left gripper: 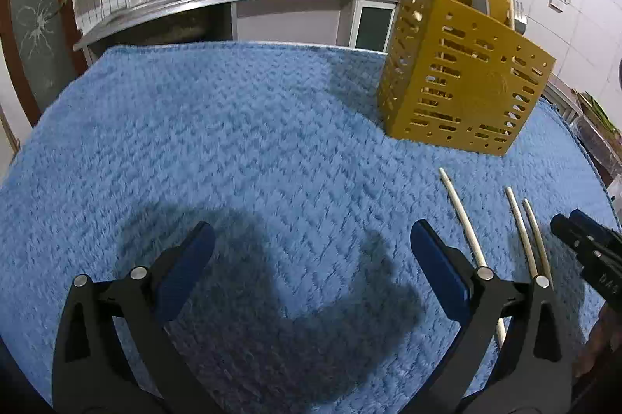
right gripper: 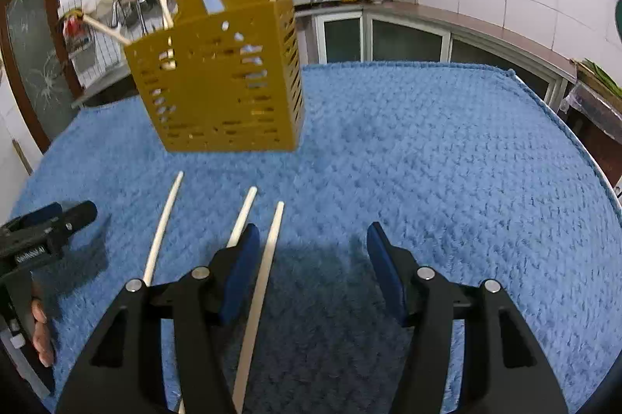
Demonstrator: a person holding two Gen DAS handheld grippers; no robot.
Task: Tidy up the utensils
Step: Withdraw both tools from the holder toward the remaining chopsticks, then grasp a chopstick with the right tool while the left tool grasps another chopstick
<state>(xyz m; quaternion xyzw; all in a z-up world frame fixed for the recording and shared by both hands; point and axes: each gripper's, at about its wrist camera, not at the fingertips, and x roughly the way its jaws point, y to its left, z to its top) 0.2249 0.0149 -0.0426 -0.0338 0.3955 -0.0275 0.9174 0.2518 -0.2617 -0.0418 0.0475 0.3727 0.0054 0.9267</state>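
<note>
Both tongs, left gripper (left gripper: 311, 250) and right gripper (right gripper: 311, 250), are released, holding nothing. The yellow holder (right gripper: 221, 79) stands near the blue cloth's (right gripper: 447, 161) far edge, three chopsticks (right gripper: 268, 258) loose before it. Bare cloth lies right.

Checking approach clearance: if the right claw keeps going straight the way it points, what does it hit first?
Likely the blue cloth. The right claw is open and angled down at it, with one loose chopstick lying between its fingers near the left one. The yellow holder sits farther ahead and left; depth is unclear.

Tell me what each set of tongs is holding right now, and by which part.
Nothing. The left tongs stand open over bare blue towel. The right tongs are open too; one chopstick lies loose on the towel between their pads, ungripped.
</note>
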